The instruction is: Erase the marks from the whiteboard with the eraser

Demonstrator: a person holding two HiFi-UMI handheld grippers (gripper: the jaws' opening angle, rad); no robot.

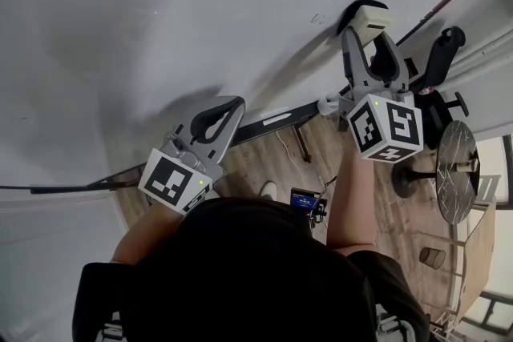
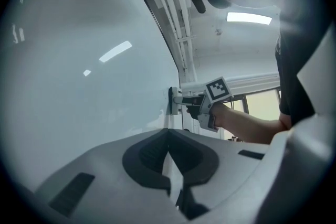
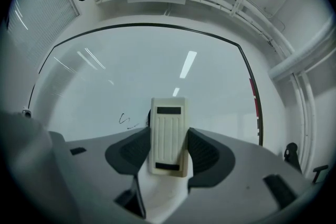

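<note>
The whiteboard (image 1: 200, 12) fills most of the head view. A small dark scribble (image 1: 318, 18) sits on it just left of the cream eraser (image 1: 373, 18). My right gripper (image 1: 370, 40) is shut on the eraser and holds its dark felt face against the board. In the right gripper view the eraser (image 3: 168, 136) stands upright between the jaws, with the scribble (image 3: 124, 119) a little to its left. The left gripper view shows the eraser (image 2: 172, 100) flat on the board (image 2: 79, 86). My left gripper (image 1: 216, 120) is shut on nothing, near the board's lower edge.
The board's black frame and tray ledge (image 1: 272, 122) run along its bottom edge. Below lies wooden floor with a round stand base (image 1: 457, 172) and a black handle-like object (image 1: 445, 52) to the right. The person's head (image 1: 256, 268) fills the foreground.
</note>
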